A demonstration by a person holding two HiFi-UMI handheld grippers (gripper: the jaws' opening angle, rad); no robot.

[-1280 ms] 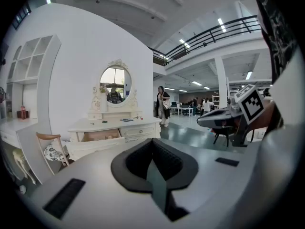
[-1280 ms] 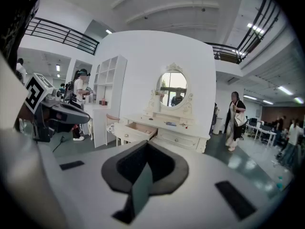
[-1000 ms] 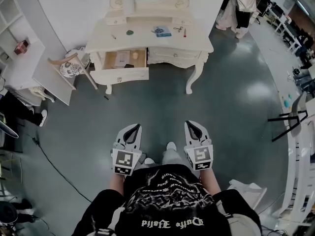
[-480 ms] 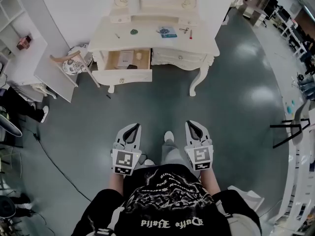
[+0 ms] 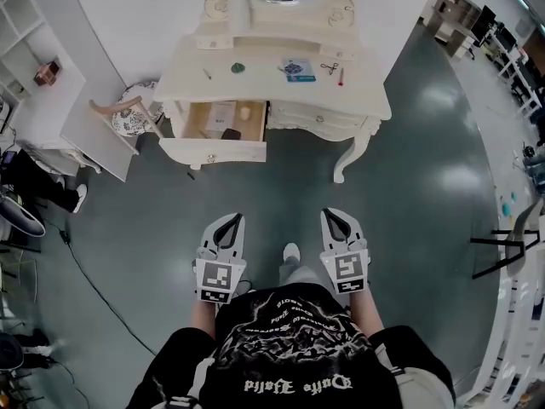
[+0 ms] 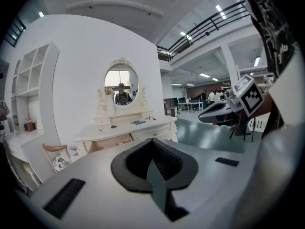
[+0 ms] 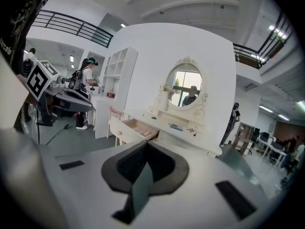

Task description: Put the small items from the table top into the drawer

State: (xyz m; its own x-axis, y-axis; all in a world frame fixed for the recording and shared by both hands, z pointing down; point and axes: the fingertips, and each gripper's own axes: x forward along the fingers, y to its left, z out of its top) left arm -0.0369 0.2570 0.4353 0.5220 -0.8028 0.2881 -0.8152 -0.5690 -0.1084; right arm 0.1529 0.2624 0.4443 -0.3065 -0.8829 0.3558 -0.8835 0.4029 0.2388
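The white dressing table [image 5: 255, 83] stands well ahead of me, its left drawer [image 5: 223, 123] pulled open with paper and small things inside. On the top lie a thin stick [image 5: 207, 73], a green item [image 5: 239, 67], a blue card [image 5: 298, 69], scissors [image 5: 329, 68] and a red pen [image 5: 341, 77]. My left gripper [image 5: 228, 221] and right gripper [image 5: 337, 217] hover side by side over the floor, far short of the table, both shut and empty. In the left gripper view the left gripper [image 6: 152, 140] points at the table [image 6: 124, 130]; in the right gripper view the right gripper [image 7: 147, 142] points at the drawer [image 7: 136, 127].
A chair with a patterned cushion [image 5: 123, 116] stands left of the drawer, next to a white shelf unit [image 5: 38, 83]. A cable [image 5: 94, 288] runs over the floor at left. A black stand [image 5: 502, 239] is at the right. An oval mirror [image 7: 185, 87] tops the table.
The table has come closer and shifted right in the head view as the person walks toward it. Both grippers keep their place in front of the body, still shut.
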